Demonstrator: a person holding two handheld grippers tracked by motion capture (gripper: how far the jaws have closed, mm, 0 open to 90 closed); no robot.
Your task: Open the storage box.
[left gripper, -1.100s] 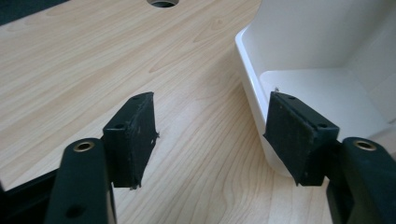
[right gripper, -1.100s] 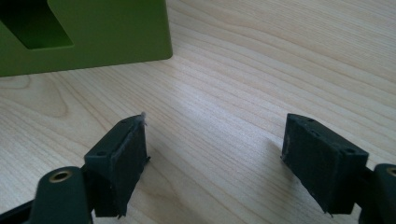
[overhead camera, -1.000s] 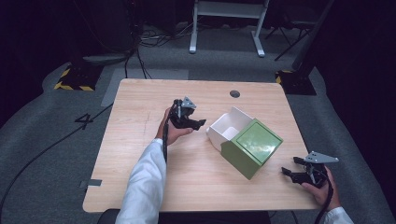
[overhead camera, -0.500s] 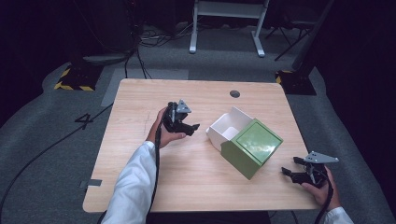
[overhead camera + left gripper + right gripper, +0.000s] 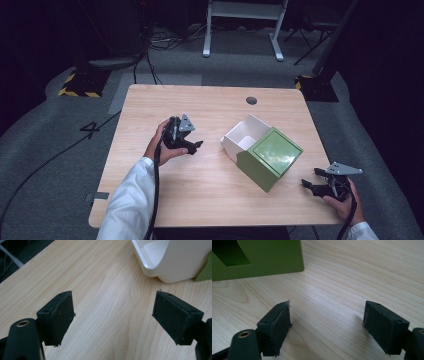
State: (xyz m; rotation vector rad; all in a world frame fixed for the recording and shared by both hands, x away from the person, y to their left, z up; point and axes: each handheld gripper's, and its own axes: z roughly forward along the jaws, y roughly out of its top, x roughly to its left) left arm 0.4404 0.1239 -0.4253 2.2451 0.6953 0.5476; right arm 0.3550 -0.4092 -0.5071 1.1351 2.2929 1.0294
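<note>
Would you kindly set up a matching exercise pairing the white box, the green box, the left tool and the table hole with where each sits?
Things:
1 white box
2 green box
3 left tool
4 table hole

Places:
A near the table's far edge
B nearest the right tool
C open, left of both boxes
D against the green box's far-left side

Pairs: 1-D, 2-B, 3-C, 4-A

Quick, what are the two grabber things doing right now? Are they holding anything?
Left gripper: jaws open after just widening, holding nothing, bare light wooden table between them.
Right gripper: jaws open, holding nothing.
</note>
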